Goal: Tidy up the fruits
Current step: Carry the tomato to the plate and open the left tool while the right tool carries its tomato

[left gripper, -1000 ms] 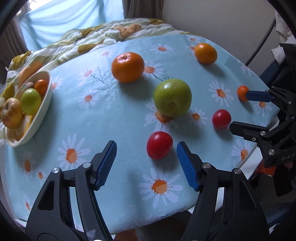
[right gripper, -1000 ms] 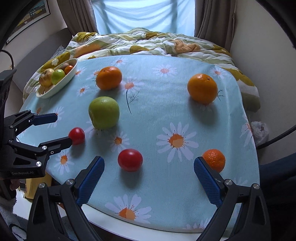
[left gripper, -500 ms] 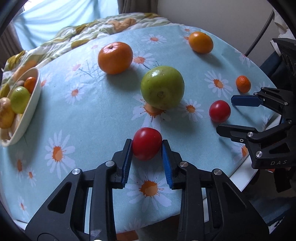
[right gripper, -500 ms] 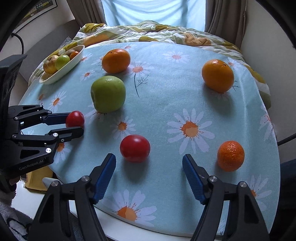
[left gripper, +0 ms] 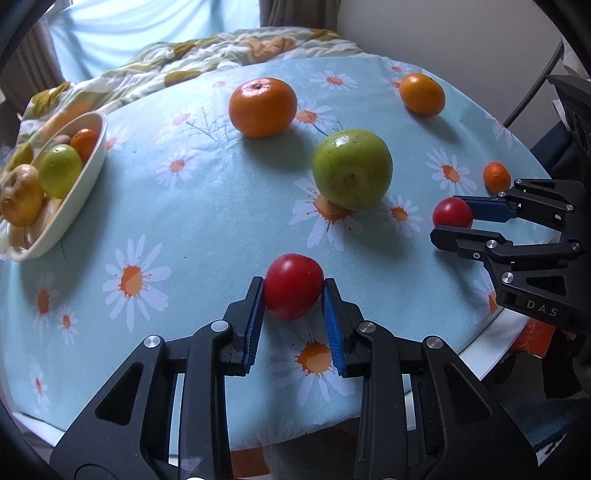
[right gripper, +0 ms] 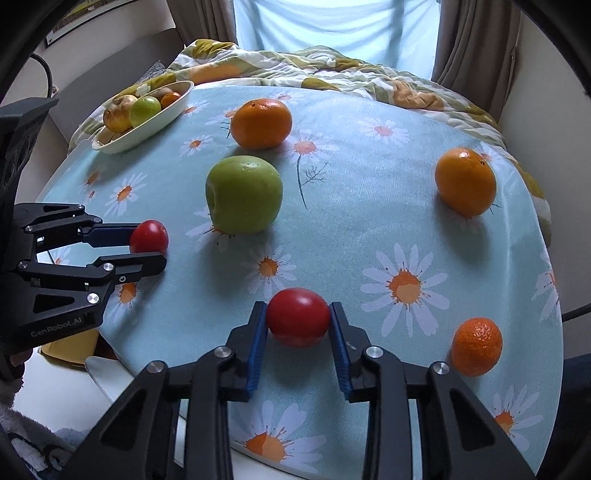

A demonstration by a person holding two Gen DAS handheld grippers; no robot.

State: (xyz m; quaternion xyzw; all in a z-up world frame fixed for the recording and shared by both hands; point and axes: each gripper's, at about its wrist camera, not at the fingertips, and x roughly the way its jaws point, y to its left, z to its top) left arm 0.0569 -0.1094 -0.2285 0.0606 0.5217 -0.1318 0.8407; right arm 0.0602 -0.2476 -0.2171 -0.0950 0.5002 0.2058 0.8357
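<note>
A round worktop (right gripper: 369, 229) under a daisy cloth (left gripper: 207, 206) sits against a rumpled quilt (right gripper: 332, 74) and curtained window (right gripper: 332, 26). Left fingers (left gripper: 293, 295) pinch one tomato (left gripper: 293, 291); right fingers (right gripper: 298, 321) have just closed on another tomato (right gripper: 298, 316). At ten o'clock, the bowl (left gripper: 86, 173) holds fruit. Only the right view shows the wall picture (right gripper: 66, 22).

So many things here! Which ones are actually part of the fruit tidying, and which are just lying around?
Part of the job:
- left gripper, shut on a red tomato
- right gripper, shut on the other red tomato
- green apple
- three oranges, e.g.
- white fruit dish

Just lying about:
- daisy tablecloth
- quilt
- curtains
</note>
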